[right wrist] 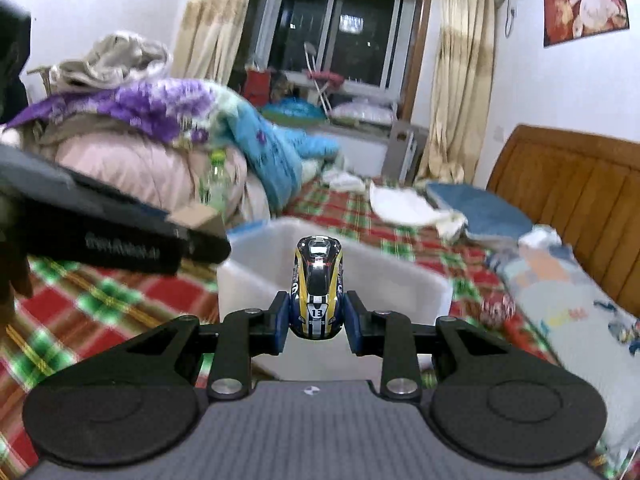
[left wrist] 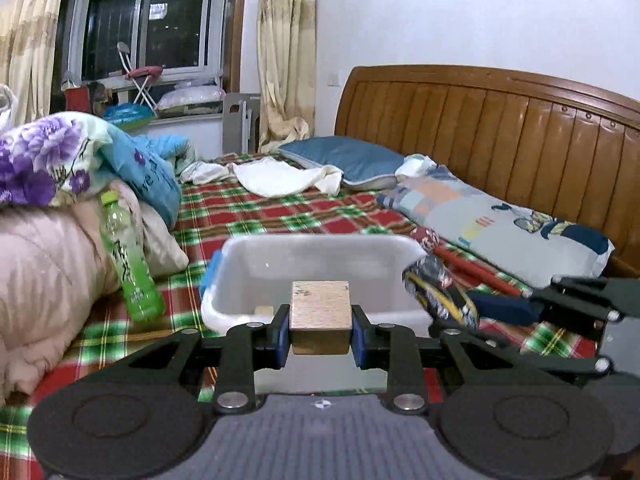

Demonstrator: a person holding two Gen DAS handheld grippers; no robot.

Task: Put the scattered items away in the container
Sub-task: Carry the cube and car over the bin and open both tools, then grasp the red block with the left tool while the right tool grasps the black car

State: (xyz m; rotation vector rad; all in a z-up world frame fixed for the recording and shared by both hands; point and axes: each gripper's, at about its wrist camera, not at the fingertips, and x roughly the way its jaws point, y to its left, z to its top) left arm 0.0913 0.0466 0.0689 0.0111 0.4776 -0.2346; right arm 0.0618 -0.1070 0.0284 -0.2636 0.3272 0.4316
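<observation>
In your left wrist view, your left claw (left wrist: pixel 320 330) is clamped on a wooden block (left wrist: pixel 320 316), its blue pads pressed against both sides of it. The block sits just in front of the near rim of the white container (left wrist: pixel 236 280), which rests on the plaid bed cover (left wrist: pixel 248 208). Inside the container, close to the near wall, a small pale piece shows, too hidden to name. A green bottle (left wrist: pixel 130 256) leans against the pink quilt (left wrist: pixel 44 264) to the container's left. At the container's right edge you can see the toy car (left wrist: pixel 438 290), blurred, carried by your right claw (left wrist: pixel 500 308).

In your right wrist view, your right claw (right wrist: pixel 316 320) grips the toy car (right wrist: pixel 318 288), a yellow, black and blue model marked 13, nose pointing away from you. It hangs over the near corner of the white container (right wrist: pixel 400 280). Your left claw (right wrist: pixel 196 232) reaches in from the left with the wooden block (right wrist: pixel 196 216), beside the container's left rim.
</observation>
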